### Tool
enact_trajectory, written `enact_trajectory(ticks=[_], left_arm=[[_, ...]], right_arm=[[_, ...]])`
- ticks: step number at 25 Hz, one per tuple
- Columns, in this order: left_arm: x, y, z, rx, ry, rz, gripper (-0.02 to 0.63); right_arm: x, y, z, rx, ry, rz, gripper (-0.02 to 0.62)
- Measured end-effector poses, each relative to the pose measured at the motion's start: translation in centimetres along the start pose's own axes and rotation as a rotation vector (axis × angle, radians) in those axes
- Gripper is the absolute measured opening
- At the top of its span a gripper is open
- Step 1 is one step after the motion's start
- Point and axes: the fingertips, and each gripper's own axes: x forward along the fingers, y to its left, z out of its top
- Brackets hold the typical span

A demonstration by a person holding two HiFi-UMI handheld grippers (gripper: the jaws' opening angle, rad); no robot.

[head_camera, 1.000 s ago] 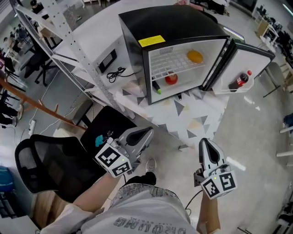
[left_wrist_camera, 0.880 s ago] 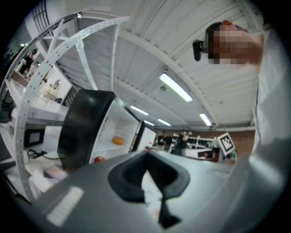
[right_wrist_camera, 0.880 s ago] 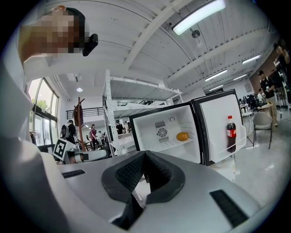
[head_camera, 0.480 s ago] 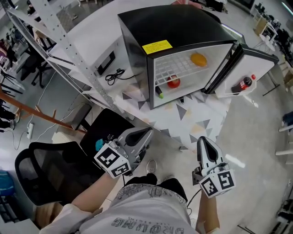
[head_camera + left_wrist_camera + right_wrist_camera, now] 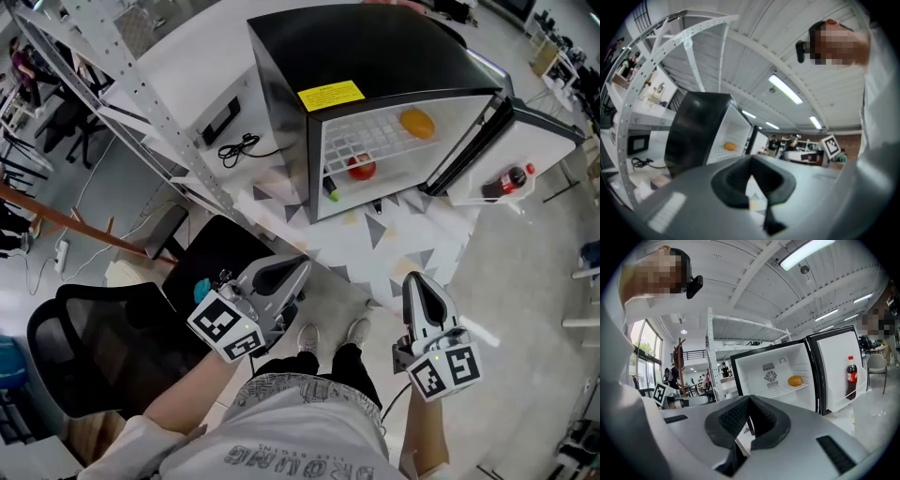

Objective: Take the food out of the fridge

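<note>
Food sat in the open fridge (image 5: pixel 375 56), well apart from my tongs. My left gripper (image 5: pixel 295 267) was shut, empty; beyond lay the red fruit (image 5: pixel 362 168) low down, the orange (image 5: pixel 417 123) on the wire shelf (image 5: pixel 361 141). My right gripper (image 5: pixel 415 283) was shut too. Reaching in with jaws closed, I judged, could knock the orange rolling.

Open floor (image 5: pixel 525 281) leads to the fridge (image 5: pixel 375 47) mouth, its door (image 5: pixel 548 141) swung right, a chair (image 5: pixel 103 347) at left.
</note>
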Motion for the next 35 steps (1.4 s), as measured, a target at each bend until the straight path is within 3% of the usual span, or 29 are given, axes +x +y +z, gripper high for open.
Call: enact_trajectory(ticks=[14,35], left_arm=[[3.0,-0.2,0.4,0.019,0.012,0.096,0.005],[9.7,-0.9,0.6,0.021,-0.002,0.169,0.005]], right_arm=[[2.5,-5.3,2.0,-0.002,-0.014,0.072,0.002],[7.6,-14.0,4.9,-0.072,-0.019,0.116,0.002]])
